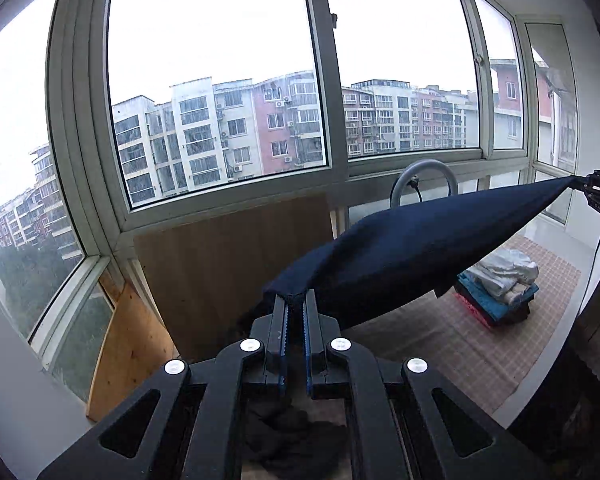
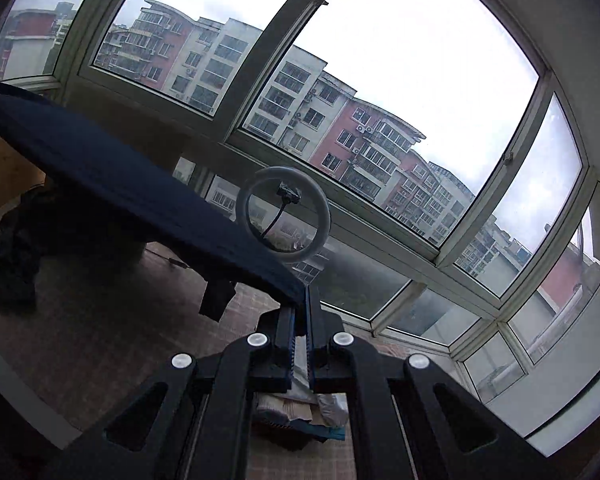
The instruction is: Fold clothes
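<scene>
The left tongs (image 1: 295,300) are nearly closed and pinch one end of a dark blue cloth (image 1: 420,248). The right tongs (image 2: 303,300) are also nearly closed, on the other end of it. The cloth hangs stretched in the air between them, above the checked mat (image 1: 460,340). Under it lie a pile of folded clothes (image 1: 504,272) and a dark heap (image 2: 16,256). A ring lamp (image 2: 284,216) stands near the window (image 1: 220,80).
</scene>
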Demonstrator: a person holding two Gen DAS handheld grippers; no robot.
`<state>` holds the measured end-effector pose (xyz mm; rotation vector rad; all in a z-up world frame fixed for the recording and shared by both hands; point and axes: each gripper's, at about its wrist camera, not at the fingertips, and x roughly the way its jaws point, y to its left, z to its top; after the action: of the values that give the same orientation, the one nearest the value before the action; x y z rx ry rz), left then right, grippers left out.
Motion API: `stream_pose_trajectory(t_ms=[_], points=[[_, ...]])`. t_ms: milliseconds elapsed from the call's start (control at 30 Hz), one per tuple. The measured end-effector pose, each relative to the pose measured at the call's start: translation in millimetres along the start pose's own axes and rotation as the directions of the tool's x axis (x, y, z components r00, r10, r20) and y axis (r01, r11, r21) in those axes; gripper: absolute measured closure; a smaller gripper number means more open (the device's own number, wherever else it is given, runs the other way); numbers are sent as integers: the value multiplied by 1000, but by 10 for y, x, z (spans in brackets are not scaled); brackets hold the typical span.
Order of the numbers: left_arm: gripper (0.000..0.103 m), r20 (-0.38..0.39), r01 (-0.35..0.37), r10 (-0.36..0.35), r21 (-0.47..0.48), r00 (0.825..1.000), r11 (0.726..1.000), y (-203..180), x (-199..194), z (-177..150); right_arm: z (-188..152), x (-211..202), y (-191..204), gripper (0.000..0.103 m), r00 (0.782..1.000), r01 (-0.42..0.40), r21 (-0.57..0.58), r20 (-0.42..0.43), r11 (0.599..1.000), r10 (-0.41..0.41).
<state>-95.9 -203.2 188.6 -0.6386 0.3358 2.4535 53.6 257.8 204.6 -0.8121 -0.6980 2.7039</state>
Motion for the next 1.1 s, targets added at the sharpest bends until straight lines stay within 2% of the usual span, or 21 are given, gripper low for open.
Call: stream_pose_trajectory(t_ms=[100,167,233,300,367,433,500,633,700,867,1000,1100], points=[[98,-134,42,-41,8,990,999,-250,307,-767,-890,198,408,99,990,-70,6,-120,998,70],[98,-228,74,-73,-6,971,997,-389,517,-1331,-1486,326,682,99,973,-118,28,-198,993,122],[98,-328,109,-116,-38,937,993,-515,739,-1907,-2033,474,926,99,945,-159,58,-279,986,169],[98,-428,127,-157,-98,890,987,-608,967,-2462,-2482,616,1165,99,912,-188,92,-354,978,209],[98,-496,132,-189,-147,848,980,-684,1147,-2925,-2819,719,1371,99,883,-208,97,-410,973,229],[98,-540,135,-223,-197,812,971,-746,1271,-3257,-3131,802,1571,99,852,-226,97,-462,969,245],[98,-566,140,-248,-228,786,964,-826,1320,-3508,-3263,831,1643,99,838,-230,93,-488,969,246],[98,-580,143,-259,-239,773,960,-912,1319,-3690,-3419,854,1713,99,818,-230,81,-523,970,238],[98,-587,149,-264,-237,765,960,-919,1285,-3671,-3496,866,1748,99,808,-231,75,-540,970,234],[98,-606,167,-276,-231,746,958,-931,1196,-3612,-3490,898,1714,99,802,-249,75,-542,966,249],[97,-621,181,-286,-227,730,957,-941,1125,-3565,-3479,891,1706,97,757,-295,68,-592,953,276],[96,-639,166,-275,-227,718,960,-828,1025,-3498,-3421,715,1665,86,736,-314,39,-621,949,269]])
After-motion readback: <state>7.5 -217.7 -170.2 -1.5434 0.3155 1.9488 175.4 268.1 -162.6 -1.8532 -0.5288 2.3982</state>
